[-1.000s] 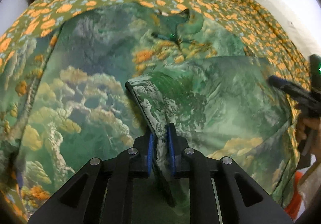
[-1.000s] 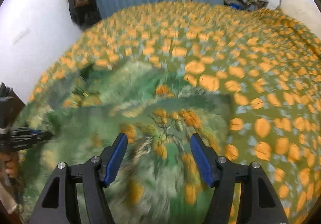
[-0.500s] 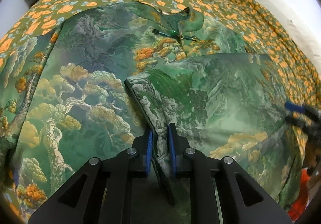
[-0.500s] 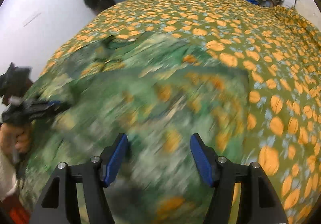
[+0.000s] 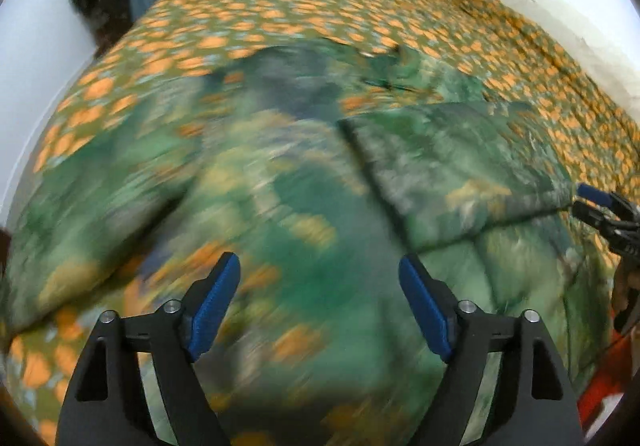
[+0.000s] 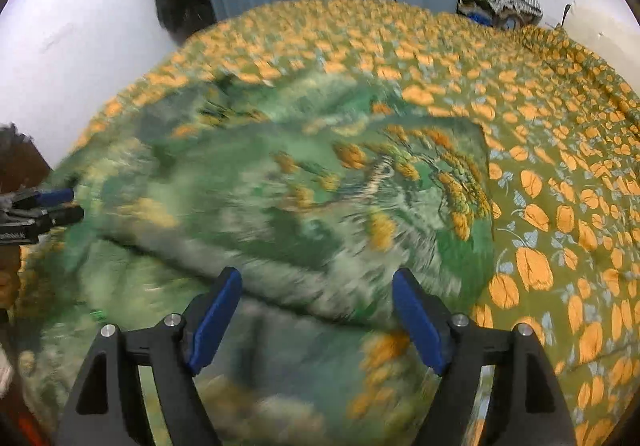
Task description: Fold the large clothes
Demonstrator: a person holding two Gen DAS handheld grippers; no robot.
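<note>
Garment: a large green garment [image 5: 280, 186] with a landscape print lies spread on the bed [image 6: 560, 134], over the orange-flowered cover, towards the bed's near edge and its left side in the right wrist view.
Done: one side panel [image 5: 460, 166] lies folded over the middle of the garment, its edge running diagonally across the print.
Left: judging by how it lies, the opposite side is not folded in, and the lengthwise folds are not made; the task looks to be at an early stage.
Left gripper [image 5: 320, 298]: jaws spread wide, nothing between the blue pads [image 5: 214, 306]; it hovers over the garment near the bed's near edge, and motion blur hides whether it touches the cloth.
Right gripper [image 6: 318, 312]: jaws equally wide apart, grasping nothing; it hangs above the folded panel's lower edge.
Next, as a judgement: each gripper needs a new hold on an unfolded edge.
</note>
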